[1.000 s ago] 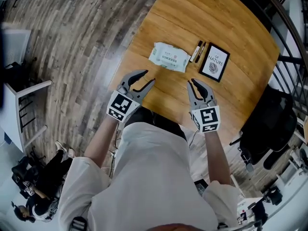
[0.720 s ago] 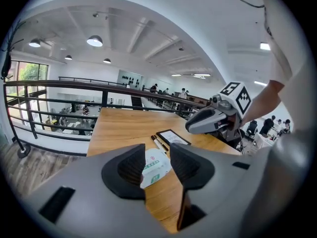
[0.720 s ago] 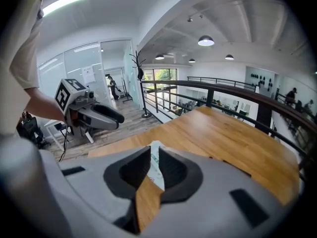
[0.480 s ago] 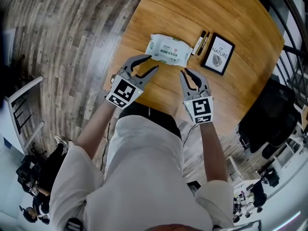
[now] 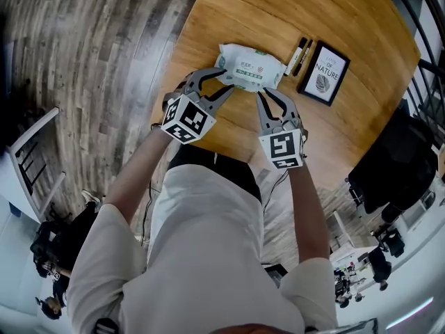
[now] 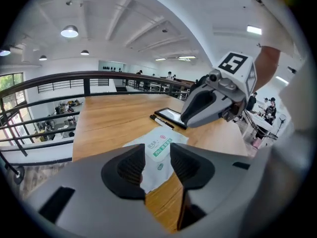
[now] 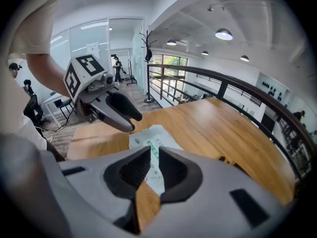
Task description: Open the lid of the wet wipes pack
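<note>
Left gripper [image 5: 222, 82], right gripper [image 5: 270, 100] closer to wet wipes pack [image 5: 247, 67]; jaws apart, empty.

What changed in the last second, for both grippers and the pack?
Both grippers moved forward over the table to the wet wipes pack. The left gripper now has its tips at the pack's near left corner, and the right gripper has its tips at the near edge. Both have their jaws apart, and neither has taken hold of anything. The pack, the pens and the framed picture lie where they were.
</note>
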The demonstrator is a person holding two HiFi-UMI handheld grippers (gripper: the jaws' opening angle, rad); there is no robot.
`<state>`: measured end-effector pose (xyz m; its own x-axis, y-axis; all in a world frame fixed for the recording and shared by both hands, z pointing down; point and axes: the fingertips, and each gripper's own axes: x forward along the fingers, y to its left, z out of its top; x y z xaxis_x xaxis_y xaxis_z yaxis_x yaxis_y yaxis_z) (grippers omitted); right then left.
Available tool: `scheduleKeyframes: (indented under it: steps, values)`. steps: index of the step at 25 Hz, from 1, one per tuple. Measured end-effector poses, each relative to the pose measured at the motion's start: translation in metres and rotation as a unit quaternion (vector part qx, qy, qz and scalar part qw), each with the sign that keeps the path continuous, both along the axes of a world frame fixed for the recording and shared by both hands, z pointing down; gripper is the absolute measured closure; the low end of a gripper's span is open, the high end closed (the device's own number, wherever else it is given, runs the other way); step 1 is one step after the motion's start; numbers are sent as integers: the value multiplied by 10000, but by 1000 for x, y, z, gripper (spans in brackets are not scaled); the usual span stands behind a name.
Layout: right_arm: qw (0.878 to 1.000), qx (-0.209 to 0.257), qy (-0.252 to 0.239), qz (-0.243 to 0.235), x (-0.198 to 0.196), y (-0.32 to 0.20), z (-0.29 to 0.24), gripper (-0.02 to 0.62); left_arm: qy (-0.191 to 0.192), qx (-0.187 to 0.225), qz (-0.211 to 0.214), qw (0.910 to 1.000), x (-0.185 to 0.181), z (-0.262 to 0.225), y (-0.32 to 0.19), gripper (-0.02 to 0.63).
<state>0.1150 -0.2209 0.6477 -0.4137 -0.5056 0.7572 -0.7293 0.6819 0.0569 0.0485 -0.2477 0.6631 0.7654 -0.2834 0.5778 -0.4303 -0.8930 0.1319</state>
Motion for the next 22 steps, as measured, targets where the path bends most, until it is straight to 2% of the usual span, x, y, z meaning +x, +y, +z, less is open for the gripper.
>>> scheduleKeyframes:
  steps: [6, 11, 15, 22]
  values:
    - [9989, -44, 422, -220, -3, -7, 21, 558, -227, 30, 314, 9992, 8, 24, -4, 453]
    - [9937, 97, 897, -669, -12, -10, 43, 558, -454, 123, 562, 9973, 13, 42, -6, 448]
    - [9877, 152, 1191, -999, -16, -7, 58, 558, -715, 260, 846, 9935, 16, 57, -1, 420]
    - [9784, 210, 1536, -1363, -18, -5, 74, 558, -727, 248, 958, 9924, 17, 63, 0, 417]
